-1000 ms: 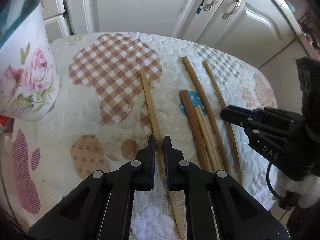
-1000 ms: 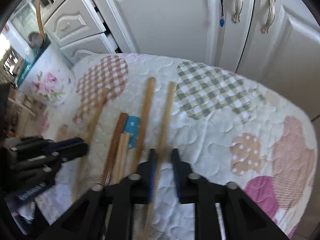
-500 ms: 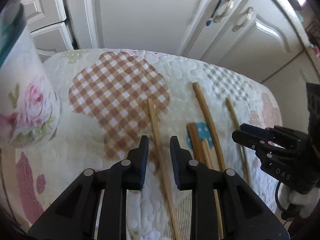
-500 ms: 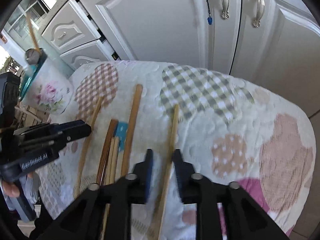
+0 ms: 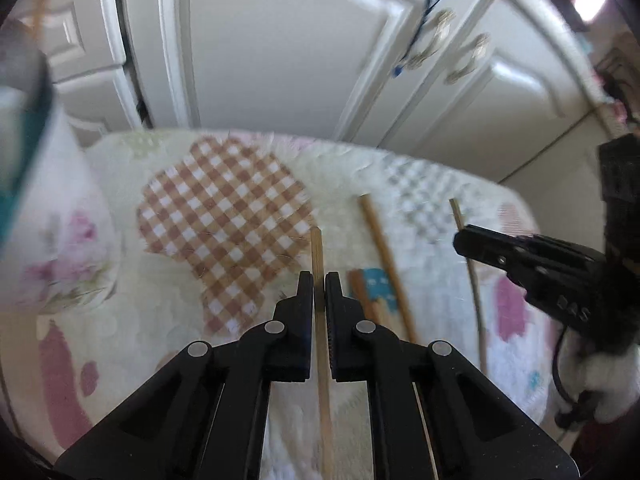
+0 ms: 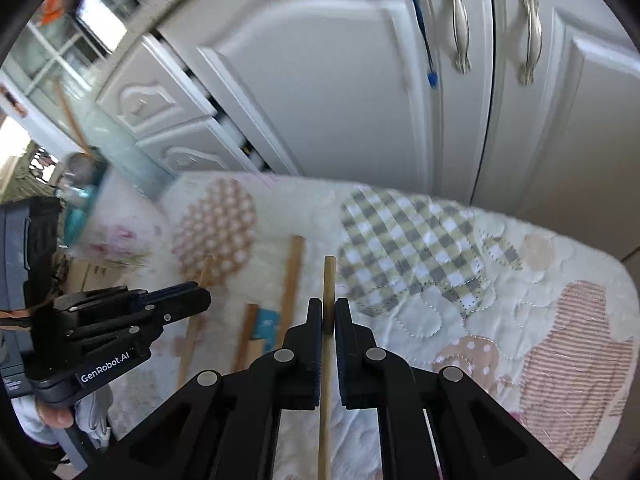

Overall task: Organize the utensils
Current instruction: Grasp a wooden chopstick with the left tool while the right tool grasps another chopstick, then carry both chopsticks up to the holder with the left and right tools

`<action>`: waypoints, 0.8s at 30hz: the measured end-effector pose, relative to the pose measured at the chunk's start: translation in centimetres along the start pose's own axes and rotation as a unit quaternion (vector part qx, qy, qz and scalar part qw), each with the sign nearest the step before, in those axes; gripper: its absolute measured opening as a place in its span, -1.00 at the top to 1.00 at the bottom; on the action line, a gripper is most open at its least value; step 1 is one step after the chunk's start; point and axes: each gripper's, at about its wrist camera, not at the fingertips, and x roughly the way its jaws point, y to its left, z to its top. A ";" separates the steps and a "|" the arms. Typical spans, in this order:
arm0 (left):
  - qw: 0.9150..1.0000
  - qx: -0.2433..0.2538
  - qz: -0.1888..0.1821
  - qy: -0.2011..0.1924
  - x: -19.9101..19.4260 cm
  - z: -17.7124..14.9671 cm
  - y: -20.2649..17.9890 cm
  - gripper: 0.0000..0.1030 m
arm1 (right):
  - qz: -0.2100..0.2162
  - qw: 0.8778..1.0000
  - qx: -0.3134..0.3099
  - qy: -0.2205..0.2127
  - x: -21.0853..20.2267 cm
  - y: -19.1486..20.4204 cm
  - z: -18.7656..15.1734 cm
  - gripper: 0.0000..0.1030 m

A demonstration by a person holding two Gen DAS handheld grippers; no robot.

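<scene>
Nearest to us in the left wrist view, our left gripper [image 5: 319, 280] has its jaws closed on a thin chopstick [image 5: 316, 248]; the stick runs back between the fingers toward the camera and its far tip pokes out just past the fingertips, over the edge of a brown checked patch [image 5: 224, 224] on the quilt [image 5: 152, 304]. In the right wrist view our right gripper [image 6: 328, 306] is likewise clamped on a second chopstick [image 6: 329, 280], whose tip stands out beyond the fingertips beside a grey-green checked patch [image 6: 404, 256].

Between the two held sticks, more sticks lie flat on the quilt. A long one [image 5: 384, 248] slants just right of the left gripper, and a shorter, darker one [image 5: 360, 292] lies next to it by a small blue patch [image 5: 376, 284]. In the right view the long one [image 6: 291, 280] lies just left of the held stick.

Each gripper shows in the other's camera: the right one at the right edge of the left view, the left one at the left of the right view, marked "GenRobot.AI".

Further left stands a floral pot [image 5: 52, 232] with a teal rim, blurred. A stick-like handle [image 6: 70, 116] rises from it in the right view.

Behind the quilt are white cabinet doors [image 6: 320, 80] with metal handles [image 6: 458, 24], and a blue cord [image 6: 420, 28] hangs from one.
</scene>
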 end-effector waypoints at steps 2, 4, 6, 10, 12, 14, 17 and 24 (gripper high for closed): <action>1.000 0.003 -0.010 -0.014 -2.1 -0.1 0.0 0.91 | 0.006 1.000 -0.006 -0.014 -2.0 0.6 -0.2 0.90; 0.999 0.008 -0.022 -0.029 -4.3 -0.1 0.0 0.91 | 0.015 0.999 -0.016 -0.029 -3.8 1.5 -0.4 0.90; 0.999 0.014 -0.023 -0.047 -6.3 -0.3 -0.2 0.91 | 0.016 0.999 -0.025 -0.046 -5.8 2.4 -0.7 0.90; 0.996 0.020 -0.029 -0.076 -9.7 -0.8 -0.4 0.91 | 0.025 0.996 -0.042 -0.072 -9.2 3.8 -1.5 0.90; 0.995 0.023 -0.030 -0.091 -11.0 -1.2 -0.6 0.91 | 0.021 0.995 -0.049 -0.079 -10.3 4.4 -2.1 0.90; 0.994 0.022 -0.035 -0.101 -12.5 -1.5 -0.6 0.91 | 0.021 0.995 -0.054 -0.085 -11.3 5.0 -2.6 0.90; 0.992 0.030 -0.035 -0.117 -14.2 -1.8 -0.6 0.91 | 0.023 0.993 -0.063 -0.094 -12.4 6.0 -3.1 0.90; 0.996 0.012 -0.016 -0.088 -11.9 -2.0 0.5 0.90 | 0.014 0.991 -0.079 -0.104 -13.4 7.3 -3.5 0.90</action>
